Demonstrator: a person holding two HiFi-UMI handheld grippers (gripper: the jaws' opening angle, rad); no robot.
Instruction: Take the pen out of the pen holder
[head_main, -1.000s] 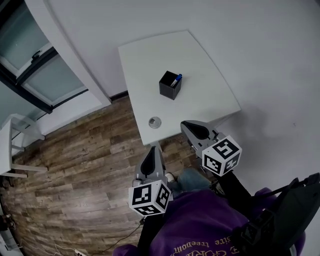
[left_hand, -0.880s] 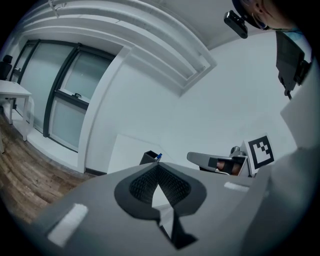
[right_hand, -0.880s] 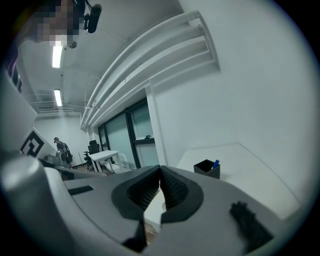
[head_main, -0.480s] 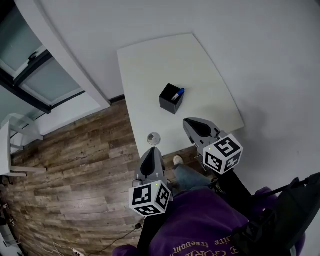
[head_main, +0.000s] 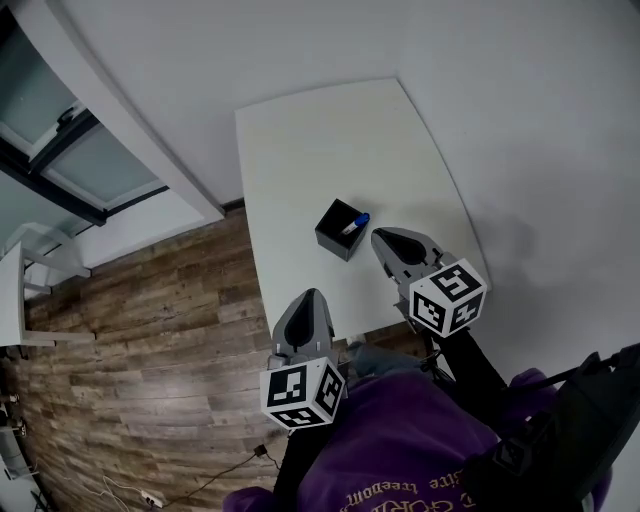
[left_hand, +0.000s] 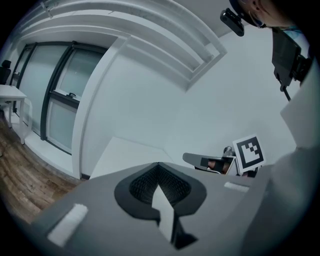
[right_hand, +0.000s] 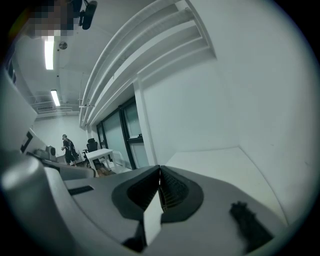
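Standing in a square black holder (head_main: 338, 232) near the smooth white table's (head_main: 310, 130) front edge, a blue-capped pen (head_main: 356, 221) leans at one corner. The ribbed grey left gripper (head_main: 309, 297) and right gripper (head_main: 382, 236) are both closed and empty; the right tip seems just beside the holder.

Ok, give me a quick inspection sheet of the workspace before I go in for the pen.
Surface: white table, mostly bare.
Job's things: black holder upright near the front edge, blue-capped pen standing in it.
Clutter: nothing seen.
Tools: left tool shut, empty, over the table's front edge; right tool shut, empty, close beside the holder.
Cables: thin cable on the floor.
Surroundings: wood floor, white wall, windows.
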